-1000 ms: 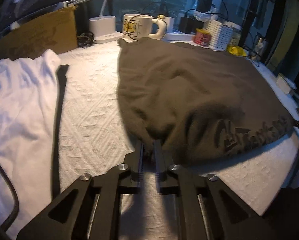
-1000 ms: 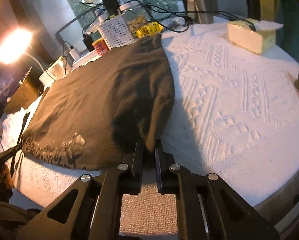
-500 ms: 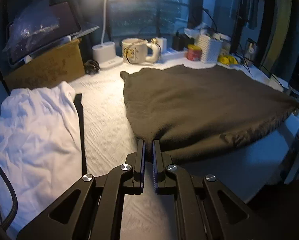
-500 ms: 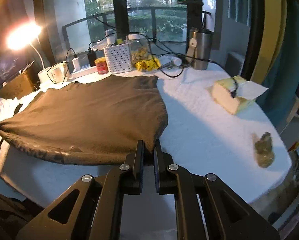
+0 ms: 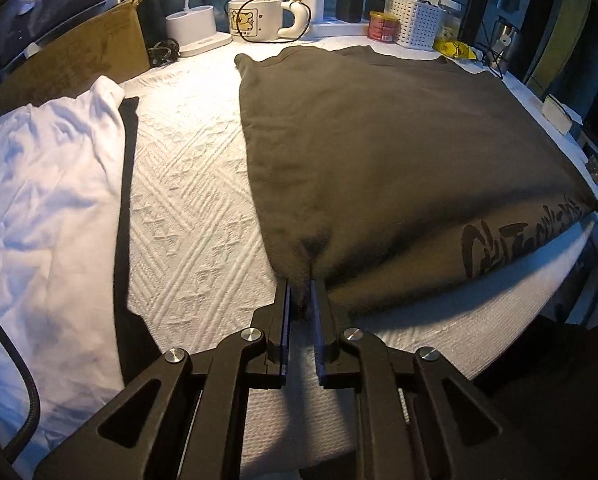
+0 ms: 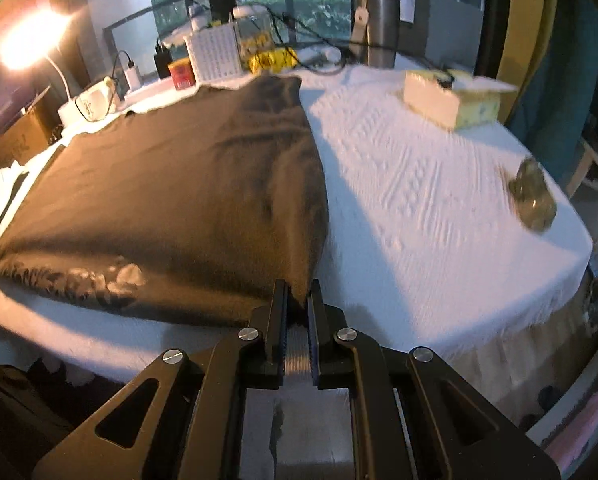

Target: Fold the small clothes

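A dark olive-brown garment with black lettering near its front hem lies spread on the white quilted tabletop. My left gripper is shut on its near left corner. In the right wrist view the same garment stretches leftward, and my right gripper is shut on its near right corner. The front hem is pulled taut between the two grippers, slightly raised near the table's front edge.
A white garment lies crumpled at the left beside a black strap. A mug, a lamp base, a white basket and cables line the back edge. A tissue box and a small dark object sit at the right.
Both grippers have lowered and moved forward with the garment's corners. The hem, lifted high half a second ago, is now near the tabletop with the lettering showing again.
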Demonstrator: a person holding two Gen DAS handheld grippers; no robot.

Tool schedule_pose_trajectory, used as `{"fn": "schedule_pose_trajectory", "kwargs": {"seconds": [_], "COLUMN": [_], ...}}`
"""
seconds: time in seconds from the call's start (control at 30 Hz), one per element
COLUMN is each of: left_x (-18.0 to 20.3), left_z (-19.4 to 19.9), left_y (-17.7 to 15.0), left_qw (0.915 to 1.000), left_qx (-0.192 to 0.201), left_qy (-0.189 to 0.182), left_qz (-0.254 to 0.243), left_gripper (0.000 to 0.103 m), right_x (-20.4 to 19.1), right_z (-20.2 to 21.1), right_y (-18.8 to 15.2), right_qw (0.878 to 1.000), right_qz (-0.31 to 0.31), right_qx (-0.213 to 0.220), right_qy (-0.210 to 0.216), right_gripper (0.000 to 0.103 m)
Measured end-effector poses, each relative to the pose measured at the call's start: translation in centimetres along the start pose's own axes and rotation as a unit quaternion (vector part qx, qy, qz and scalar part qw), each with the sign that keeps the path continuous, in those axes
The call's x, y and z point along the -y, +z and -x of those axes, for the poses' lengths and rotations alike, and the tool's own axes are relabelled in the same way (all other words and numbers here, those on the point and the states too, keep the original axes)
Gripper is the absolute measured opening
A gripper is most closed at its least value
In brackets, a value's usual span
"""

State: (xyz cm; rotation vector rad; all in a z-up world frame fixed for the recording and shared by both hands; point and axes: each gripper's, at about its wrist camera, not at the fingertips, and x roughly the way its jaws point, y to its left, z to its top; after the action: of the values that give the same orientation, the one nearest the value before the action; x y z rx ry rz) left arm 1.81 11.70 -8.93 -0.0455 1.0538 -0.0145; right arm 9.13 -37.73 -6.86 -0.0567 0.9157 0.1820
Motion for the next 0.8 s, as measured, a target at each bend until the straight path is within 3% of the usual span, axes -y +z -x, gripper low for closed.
{"fn": "schedule_pose_trajectory", "kwargs": {"seconds": [0.1, 0.17, 0.27, 0.4, 0.53, 0.8], "left_x": [-0.3, -0.5, -1.2, -2.2, -1.5, -0.6], "left_z": [0.5, 1.1, 2.0, 3.1, 3.2, -0.4], "left_y": [-0.2, -0.3, 0.0, 1.2, 3.2, 9.0], "left_qw": [1.0000, 0.9998, 0.9987, 0.9939, 0.9930, 0.9942], "left_qx": [-0.002, 0.000, 0.011, 0.032, 0.054, 0.064], "left_qy": [0.002, 0.013, 0.041, 0.082, 0.082, 0.057], "left_qz": [0.006, 0.012, 0.028, 0.067, 0.066, 0.065], "left_gripper": [0.015, 0.017, 0.019, 0.035, 0.035, 0.040], "right_x": [0.7, 1.0, 1.6, 2.9, 3.1, 2.8], "right_z": [0.2, 0.7, 1.5, 1.8, 0.0, -5.2], "right_y": [-0.1, 0.3, 1.2, 3.5, 6.3, 12.7], "right_qw": [1.000, 1.000, 1.000, 0.999, 0.998, 0.998], "right_qz": [-0.014, -0.007, 0.002, -0.002, 0.002, 0.016], "right_qx": [-0.003, -0.003, 0.010, 0.039, 0.052, 0.059], "right_qy": [0.006, -0.017, -0.029, -0.033, -0.017, 0.014], "right_gripper": [0.020, 0.029, 0.032, 0.032, 0.032, 0.032]}}
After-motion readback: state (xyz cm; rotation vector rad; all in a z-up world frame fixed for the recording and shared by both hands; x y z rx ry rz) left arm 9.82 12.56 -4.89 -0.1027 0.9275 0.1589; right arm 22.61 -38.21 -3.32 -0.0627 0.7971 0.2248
